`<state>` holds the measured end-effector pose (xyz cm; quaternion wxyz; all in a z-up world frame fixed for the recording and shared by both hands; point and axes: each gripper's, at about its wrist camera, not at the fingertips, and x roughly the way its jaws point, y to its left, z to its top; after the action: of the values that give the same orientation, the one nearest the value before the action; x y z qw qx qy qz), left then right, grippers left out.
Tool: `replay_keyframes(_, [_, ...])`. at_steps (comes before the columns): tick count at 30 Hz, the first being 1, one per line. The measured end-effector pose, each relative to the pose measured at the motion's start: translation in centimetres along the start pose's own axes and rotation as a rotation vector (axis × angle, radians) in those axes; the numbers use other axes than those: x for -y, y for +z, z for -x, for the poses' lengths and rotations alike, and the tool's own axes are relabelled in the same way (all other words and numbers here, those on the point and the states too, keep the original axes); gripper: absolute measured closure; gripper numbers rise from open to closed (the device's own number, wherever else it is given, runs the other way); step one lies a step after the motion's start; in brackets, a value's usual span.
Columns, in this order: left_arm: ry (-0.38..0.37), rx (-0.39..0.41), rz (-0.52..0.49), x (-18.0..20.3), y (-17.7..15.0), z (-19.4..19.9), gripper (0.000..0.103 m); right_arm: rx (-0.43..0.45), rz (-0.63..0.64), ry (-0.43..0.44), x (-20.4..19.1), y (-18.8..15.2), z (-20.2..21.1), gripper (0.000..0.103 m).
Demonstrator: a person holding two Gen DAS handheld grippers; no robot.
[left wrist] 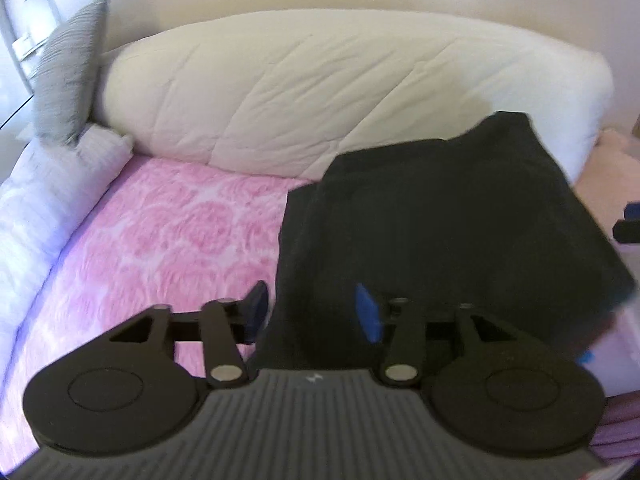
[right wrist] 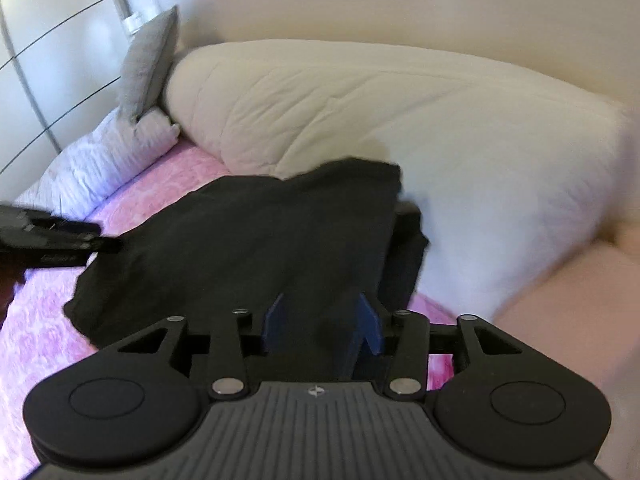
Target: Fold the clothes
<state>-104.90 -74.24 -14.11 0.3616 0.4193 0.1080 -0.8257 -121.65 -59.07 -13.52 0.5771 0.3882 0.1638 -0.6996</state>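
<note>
A dark garment (left wrist: 440, 220) lies folded on the pink flowered bedspread (left wrist: 168, 232), its far end resting against a cream duvet. My left gripper (left wrist: 314, 312) hovers open over the garment's near left edge, blue pads apart with nothing pressed between them. In the right wrist view the same garment (right wrist: 260, 232) spreads ahead of my right gripper (right wrist: 323, 322), which also stands open above its near right part. The left gripper (right wrist: 52, 240) shows at that view's left edge, and the right gripper (left wrist: 628, 228) peeks in at the left wrist view's right edge.
A bulky cream duvet (left wrist: 340, 88) lies along the wall behind the garment. A grey pillow (left wrist: 68, 76) and a white pillow (left wrist: 48, 200) sit at the bed's left end, by a white wardrobe (right wrist: 48, 64). A peach blanket (right wrist: 568, 304) lies at the right.
</note>
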Motion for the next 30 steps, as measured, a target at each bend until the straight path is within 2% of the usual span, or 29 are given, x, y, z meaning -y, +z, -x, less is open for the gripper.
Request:
replay_keyframes(3, [-0.012, 0.027, 0.066, -0.2, -3.8, 4.3, 0.027, 0.029, -0.035, -0.032, -0.5, -3.2, 4.1, 0.038])
replay_keyframes(4, [-0.025, 0.044, 0.088, -0.4, -5.4, 6.0, 0.025, 0.038, -0.044, -0.04, -0.9, -4.4, 5.4, 0.036])
replay_keyframes(6, [-0.052, 0.064, 0.105, -0.2, -8.1, 9.6, 0.016, 0.054, -0.064, -0.063, -2.6, -6.7, 7.9, 0.026])
replay_keyframes(9, [-0.087, 0.093, 0.083, 0.2, -12.1, 14.5, 0.006, 0.084, -0.096, -0.117, -5.6, -10.7, 12.1, 0.015])
replay_keyframes(11, [-0.096, 0.108, 0.061, 0.3, -14.3, 17.7, 0.001, 0.096, -0.117, -0.139, -7.7, -13.1, 14.9, 0.015])
replay_keyframes(15, [-0.099, 0.109, 0.06, 0.3, -17.9, 23.0, 0.001, 0.07, -0.141, -0.159, -11.7, -16.8, 19.7, 0.015])
replay_keyframes(20, [-0.109, 0.108, 0.099, 0.0, -20.7, 27.8, 0.001, 0.021, -0.125, -0.2, -15.1, -19.5, 23.4, 0.015])
replay_keyframes(25, [-0.121, 0.112, 0.099, 1.0, -21.7, 30.7, 0.001, 0.02, -0.117, -0.227, -16.8, -20.5, 26.1, 0.015])
replay_keyframes(30, [-0.116, 0.122, 0.051, 2.1, -21.7, 32.2, 0.001, 0.052, -0.087, -0.265, -18.1, -20.7, 28.1, 0.015])
